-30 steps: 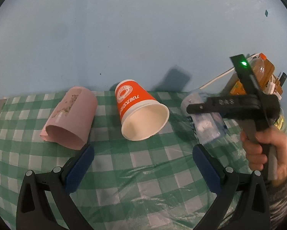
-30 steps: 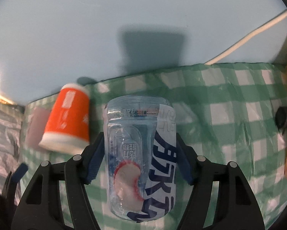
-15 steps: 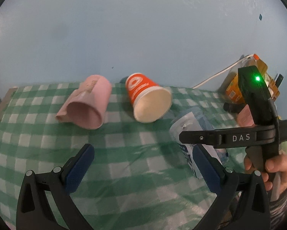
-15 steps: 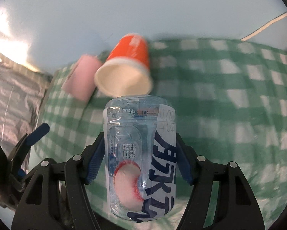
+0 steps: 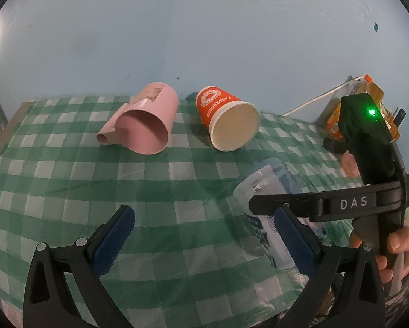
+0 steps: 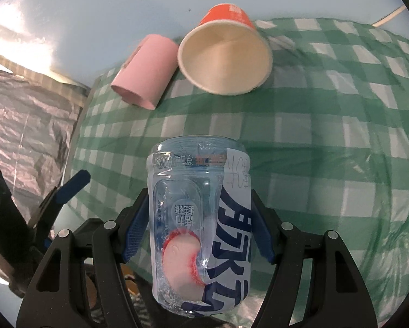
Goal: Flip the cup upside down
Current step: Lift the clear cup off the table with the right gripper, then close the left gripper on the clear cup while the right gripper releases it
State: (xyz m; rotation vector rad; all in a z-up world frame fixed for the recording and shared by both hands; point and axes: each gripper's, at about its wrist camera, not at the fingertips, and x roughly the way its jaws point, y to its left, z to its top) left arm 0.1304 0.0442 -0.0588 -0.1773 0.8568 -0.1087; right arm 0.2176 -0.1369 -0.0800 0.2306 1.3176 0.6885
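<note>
Cup (image 6: 201, 224), clear plastic with a printed label, sits clamped between the pads of the right tool (image 6: 200, 231), held above the checked worktop (image 6: 327, 164). From the left: a pink cup (image 5: 147, 120) on its side, then an orange cup (image 5: 229, 121) on its side, both apart from the left tool (image 5: 201, 243), which stands wide apart and holds nothing. Best roll the wrist slowly, keep the grip firm, and lower the rim flat onto bare cloth.

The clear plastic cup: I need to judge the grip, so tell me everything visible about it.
The clear plastic cup is see-through, with a blue-and-white printed label and a pink, red-edged peach picture. It is clamped at its sides between the right gripper pads, held above the green checked tablecloth, its closed end pointing away from the camera. Only the pads visibly touch it.
</note>
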